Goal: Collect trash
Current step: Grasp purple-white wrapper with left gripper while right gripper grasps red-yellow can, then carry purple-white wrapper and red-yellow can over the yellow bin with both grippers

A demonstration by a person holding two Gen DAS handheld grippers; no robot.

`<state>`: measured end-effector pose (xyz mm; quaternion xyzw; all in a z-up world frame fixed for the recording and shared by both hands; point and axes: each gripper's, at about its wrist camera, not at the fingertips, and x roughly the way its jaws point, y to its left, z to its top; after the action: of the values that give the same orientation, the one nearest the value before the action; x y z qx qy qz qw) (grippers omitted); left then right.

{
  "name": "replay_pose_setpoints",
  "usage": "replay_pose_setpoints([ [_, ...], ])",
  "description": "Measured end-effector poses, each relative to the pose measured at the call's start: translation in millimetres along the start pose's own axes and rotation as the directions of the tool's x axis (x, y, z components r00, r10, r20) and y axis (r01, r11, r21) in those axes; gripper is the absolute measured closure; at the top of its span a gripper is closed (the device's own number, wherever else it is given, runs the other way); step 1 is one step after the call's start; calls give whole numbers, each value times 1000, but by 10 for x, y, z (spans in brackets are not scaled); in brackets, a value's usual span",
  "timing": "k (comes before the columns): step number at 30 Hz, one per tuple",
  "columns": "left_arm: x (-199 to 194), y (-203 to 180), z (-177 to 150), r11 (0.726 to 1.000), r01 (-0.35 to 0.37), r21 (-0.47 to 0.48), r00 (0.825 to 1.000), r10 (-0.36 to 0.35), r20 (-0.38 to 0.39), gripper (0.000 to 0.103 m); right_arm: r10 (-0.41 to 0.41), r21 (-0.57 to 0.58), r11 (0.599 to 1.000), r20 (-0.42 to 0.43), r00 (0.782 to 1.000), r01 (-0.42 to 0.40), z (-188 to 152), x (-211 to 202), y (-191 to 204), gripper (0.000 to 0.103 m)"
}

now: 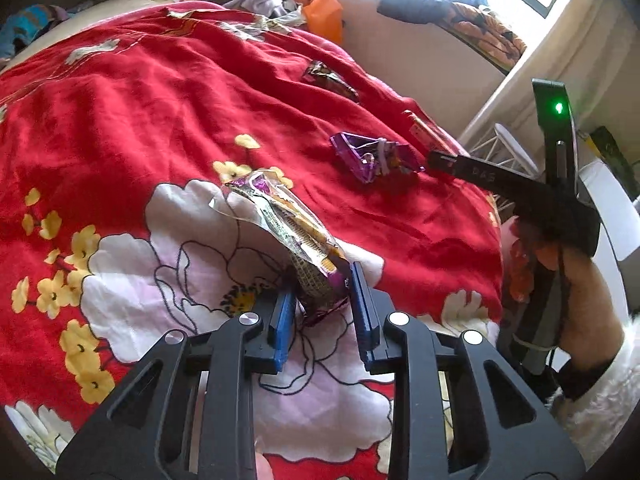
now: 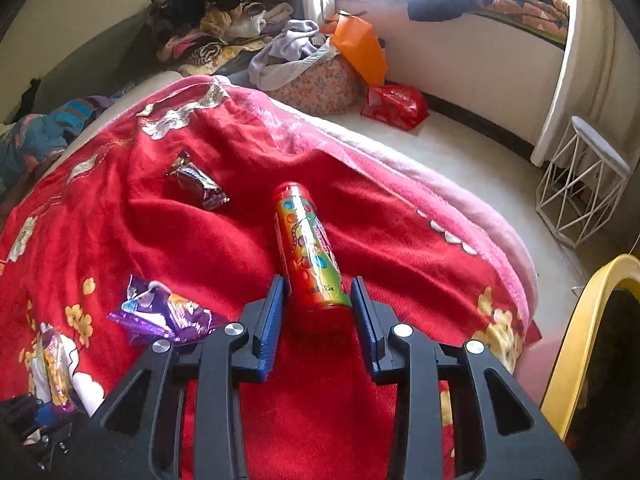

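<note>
A red floral blanket (image 1: pixel 160 112) covers the bed, with trash lying on it. My left gripper (image 1: pixel 320 284) is shut on the near end of a long crumpled snack wrapper (image 1: pixel 288 224). A purple wrapper (image 1: pixel 372 156) and a dark wrapper (image 1: pixel 328 78) lie beyond it. In the right wrist view, my right gripper (image 2: pixel 318 292) is shut on the near end of a red candy tube (image 2: pixel 308 244) that lies on the blanket (image 2: pixel 240 240). The purple wrapper (image 2: pixel 168 312) lies to its left, and the dark wrapper (image 2: pixel 198 182) farther back.
Piled clothes (image 2: pixel 224 24) and an orange bag (image 2: pixel 360 48) lie behind the bed. A red bag (image 2: pixel 396 106) is on the floor. A white wire stool (image 2: pixel 580 184) stands at the right. A yellow bin rim (image 2: pixel 580 332) is at the near right.
</note>
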<state>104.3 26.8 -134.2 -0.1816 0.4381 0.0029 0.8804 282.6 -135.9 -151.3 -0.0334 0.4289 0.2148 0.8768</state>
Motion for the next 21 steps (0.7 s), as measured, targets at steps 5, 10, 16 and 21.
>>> replay_pose_setpoints([
  [5, -111, -64, 31, 999, 37, 22, 999, -38, 34, 83, 30, 29, 999, 31, 999, -31, -156, -216, -26, 73],
  [10, -186, -171, 82, 997, 51, 52, 997, -55, 62, 83, 46, 56, 997, 62, 997, -50, -321, -470, -89, 74],
  [16, -288, -298, 122, 994, 71, 87, 993, -79, 93, 83, 81, 75, 993, 105, 991, -89, -431, -785, -149, 74],
  [21, -377, -408, 144, 988, 82, 129, 988, -97, 120, 83, 99, 79, 990, 170, 980, -114, -416, -1127, -207, 75],
])
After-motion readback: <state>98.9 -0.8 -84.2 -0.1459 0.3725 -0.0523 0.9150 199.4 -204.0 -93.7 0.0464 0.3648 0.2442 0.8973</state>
